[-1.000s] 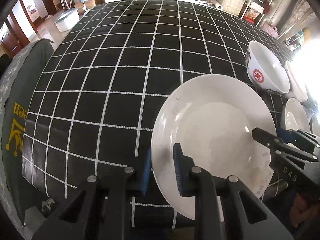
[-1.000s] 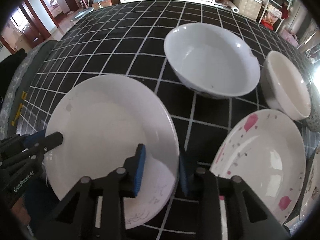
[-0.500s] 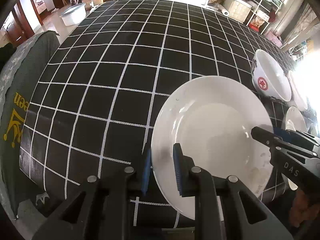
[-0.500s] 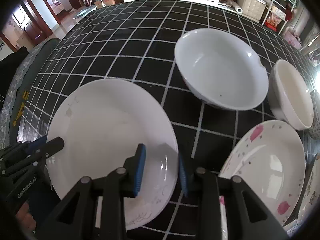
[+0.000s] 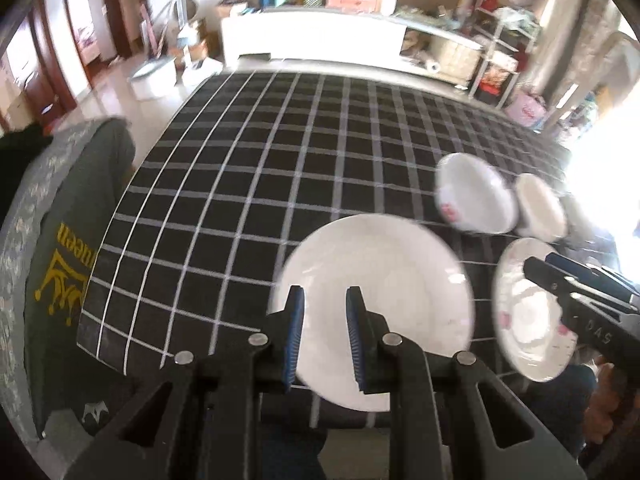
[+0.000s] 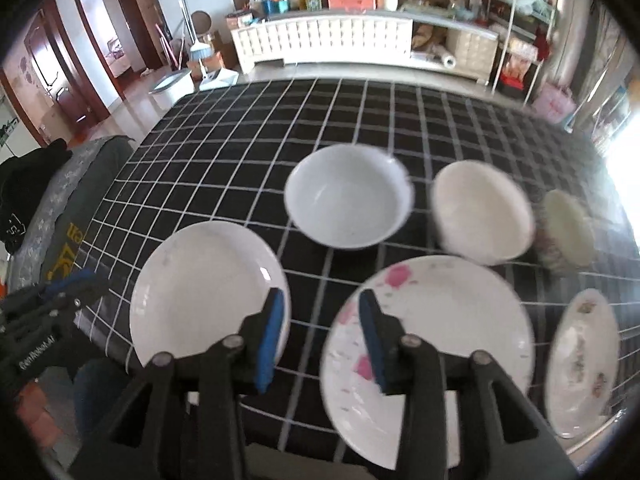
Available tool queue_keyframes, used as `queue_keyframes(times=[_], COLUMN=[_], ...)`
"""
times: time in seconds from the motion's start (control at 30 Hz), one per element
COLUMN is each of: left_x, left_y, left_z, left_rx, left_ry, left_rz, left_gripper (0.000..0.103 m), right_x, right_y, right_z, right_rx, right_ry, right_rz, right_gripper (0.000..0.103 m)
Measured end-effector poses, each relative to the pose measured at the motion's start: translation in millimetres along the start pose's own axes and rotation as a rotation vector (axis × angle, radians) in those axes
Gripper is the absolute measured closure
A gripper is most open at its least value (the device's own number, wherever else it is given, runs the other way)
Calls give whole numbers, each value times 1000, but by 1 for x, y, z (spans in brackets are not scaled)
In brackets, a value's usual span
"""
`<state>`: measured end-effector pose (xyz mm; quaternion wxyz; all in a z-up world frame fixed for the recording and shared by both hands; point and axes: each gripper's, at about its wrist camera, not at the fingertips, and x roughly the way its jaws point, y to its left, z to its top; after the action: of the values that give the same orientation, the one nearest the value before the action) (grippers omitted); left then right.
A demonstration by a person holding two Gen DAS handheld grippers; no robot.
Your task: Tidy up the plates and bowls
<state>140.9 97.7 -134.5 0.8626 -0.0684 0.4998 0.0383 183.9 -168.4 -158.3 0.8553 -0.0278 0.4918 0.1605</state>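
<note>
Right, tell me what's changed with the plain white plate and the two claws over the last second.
Both claws let go of the plain white plate and pulled back and up. The left claw and right claw now hang open above its near rim, and the plate lies flat on the checked tablecloth. The pink-flowered plate and the bowls kept their places.

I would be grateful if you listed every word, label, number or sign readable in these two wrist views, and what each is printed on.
"GenRobot.AI": white print on the left gripper, readable though small, in the right wrist view.
"DAS": on the right gripper, seen upside down in the left wrist view.
Gold crown logo with letters ending "een": on the grey cushion; the first letters are blurred.
Red mark on the white bowl: too blurred to read.
</note>
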Motion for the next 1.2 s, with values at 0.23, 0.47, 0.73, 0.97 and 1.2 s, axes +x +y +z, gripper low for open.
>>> queue_keyframes(times=[0.23, 0.47, 0.73, 0.97, 1.2], left_x=[-22, -23, 2, 57, 86], left_y=[-65, -115, -147, -147, -155], left_z=[-3, -10, -15, -13, -14], left_rx=[114, 189, 255, 193, 204], left_ry=[-45, -51, -6, 114, 163], left_rz=[-88, -149, -177, -193, -218], left_gripper=[84, 77, 65, 65, 65], right_x=[-49, -58, -36, -1, 34], right_y=[-45, -78, -111, -138, -151], right_z=[-14, -28, -41, -44, -48], right_rx=[103, 55, 58, 92, 111], right_ry=[-114, -97, -52, 22, 91], right_rz=[-76, -77, -163, -140, -109], right_gripper=[42, 43, 43, 43, 49])
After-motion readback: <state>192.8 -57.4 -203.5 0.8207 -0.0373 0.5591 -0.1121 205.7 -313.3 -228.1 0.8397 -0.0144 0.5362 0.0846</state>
